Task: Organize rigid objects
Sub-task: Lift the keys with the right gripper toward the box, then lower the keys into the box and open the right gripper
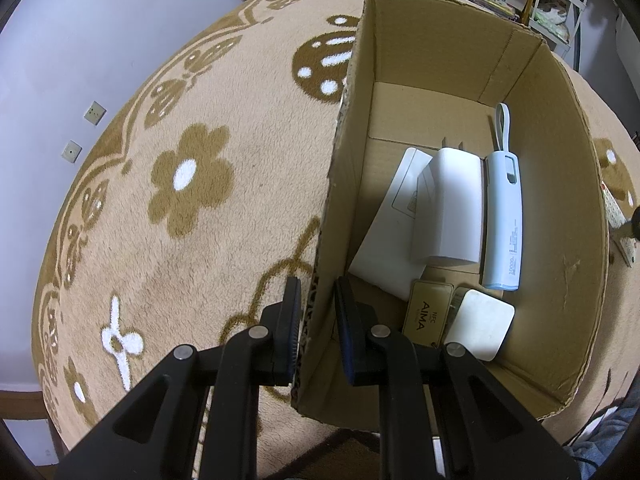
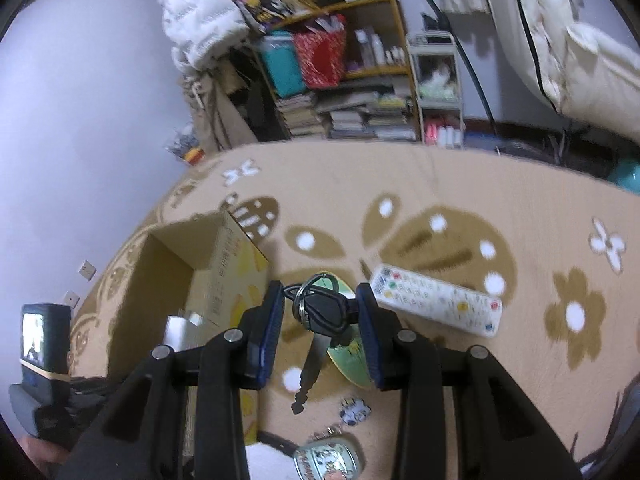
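The cardboard box (image 1: 552, 208) stands open-topped on the flower-patterned beige carpet (image 1: 180, 208). The left gripper (image 1: 316, 320) points steeply down at the box's near left corner, its jaws closed on the corrugated left wall, one pad outside and one inside. The right gripper (image 2: 320, 328) is angled down more gently, above the carpet to the right of the box (image 2: 224, 264). Its jaws are partly closed on the black head of a key bunch (image 2: 324, 312); a ring sticks up above the pads and a metal key blade hangs free below them.

Only the left wrist view looks into the box. On its floor lie a white flat packet (image 1: 388, 240), a white charger (image 1: 452, 208) with its prongs pointing away and resting partly on the packet, a pale blue power bank (image 1: 504, 220) just beside the charger, a tan card (image 1: 428, 312) and a white square pad (image 1: 480, 324).

Only the right wrist view shows what is still on the carpet: a white remote control (image 2: 436, 300) near the right pad, a green oval object (image 2: 348, 356) under the keys, and a cartoon-printed tin (image 2: 328, 460) at the lower edge.
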The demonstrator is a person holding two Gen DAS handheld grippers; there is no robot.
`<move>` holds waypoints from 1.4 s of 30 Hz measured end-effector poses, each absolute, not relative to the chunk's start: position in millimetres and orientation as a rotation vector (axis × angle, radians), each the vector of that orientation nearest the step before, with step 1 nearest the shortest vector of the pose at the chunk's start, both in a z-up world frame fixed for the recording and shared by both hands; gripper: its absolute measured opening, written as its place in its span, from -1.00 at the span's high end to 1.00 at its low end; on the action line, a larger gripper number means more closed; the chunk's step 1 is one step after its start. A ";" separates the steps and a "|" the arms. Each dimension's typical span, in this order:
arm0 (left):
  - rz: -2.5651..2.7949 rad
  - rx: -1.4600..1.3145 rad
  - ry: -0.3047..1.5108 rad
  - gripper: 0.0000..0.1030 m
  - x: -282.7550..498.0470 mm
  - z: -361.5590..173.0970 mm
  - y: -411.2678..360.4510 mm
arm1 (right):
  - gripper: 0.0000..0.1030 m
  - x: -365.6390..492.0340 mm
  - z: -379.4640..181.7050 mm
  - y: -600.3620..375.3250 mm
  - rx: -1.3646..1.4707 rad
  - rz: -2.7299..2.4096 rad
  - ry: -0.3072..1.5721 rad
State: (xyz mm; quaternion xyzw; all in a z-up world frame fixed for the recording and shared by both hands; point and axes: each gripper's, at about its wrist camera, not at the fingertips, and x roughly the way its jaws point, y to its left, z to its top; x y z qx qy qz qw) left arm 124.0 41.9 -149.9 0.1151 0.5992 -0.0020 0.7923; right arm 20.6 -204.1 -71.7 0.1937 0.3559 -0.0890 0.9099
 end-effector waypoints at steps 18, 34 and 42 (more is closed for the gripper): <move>-0.010 0.226 1.296 0.71 125.3 -151.4 44.9 | 0.25 64.1 -7.1 -135.4 0.296 -0.001 0.627; -0.015 0.216 1.300 0.70 126.9 -152.6 46.8 | 0.24 104.1 -70.2 -101.7 0.265 0.087 0.822; -0.014 0.218 1.299 0.69 126.5 -152.4 46.7 | 0.24 102.6 -91.0 -117.4 0.300 0.065 0.874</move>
